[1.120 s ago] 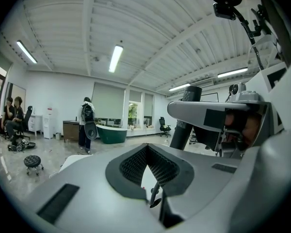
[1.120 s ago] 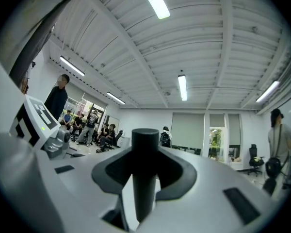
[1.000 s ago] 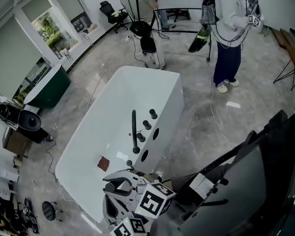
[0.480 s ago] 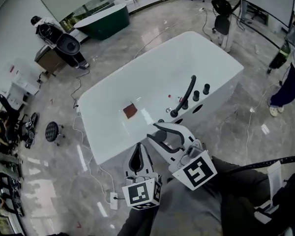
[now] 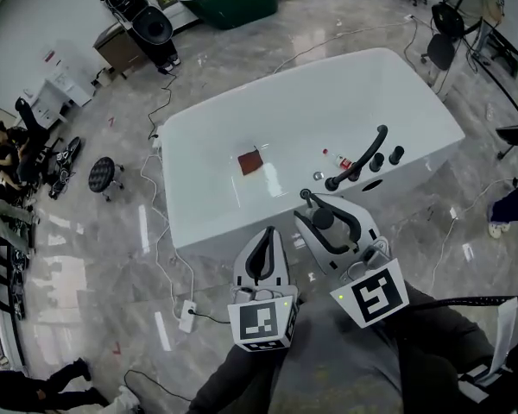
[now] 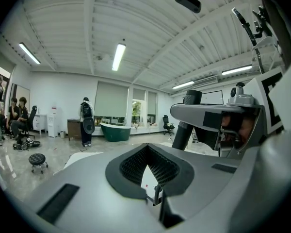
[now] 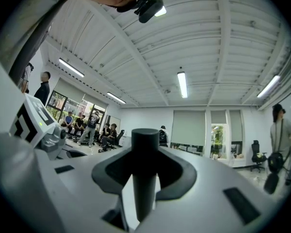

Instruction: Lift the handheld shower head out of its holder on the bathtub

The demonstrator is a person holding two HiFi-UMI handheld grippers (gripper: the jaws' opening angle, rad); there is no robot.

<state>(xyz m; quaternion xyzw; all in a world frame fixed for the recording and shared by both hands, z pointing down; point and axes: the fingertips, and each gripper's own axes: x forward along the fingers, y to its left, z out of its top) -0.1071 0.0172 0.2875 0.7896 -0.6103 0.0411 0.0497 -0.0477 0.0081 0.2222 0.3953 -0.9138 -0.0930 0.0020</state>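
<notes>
Both grippers have shifted since a second ago, and the bathtub [image 5: 328,93] now lies crosswise in the head view, not lengthwise as before. The left gripper [image 5: 266,235] has its jaws together, with nothing between them. The right gripper [image 5: 309,198] has its jaws wide around an upright dark cylinder [image 7: 144,169]; they seem to grip it, though the contact is unclear. Just beyond, on the tub's near rim at the right, the black shower head [image 5: 360,156] rests in its holder, apart from both grippers, with two knobs [image 5: 377,160] on its right.
</notes>
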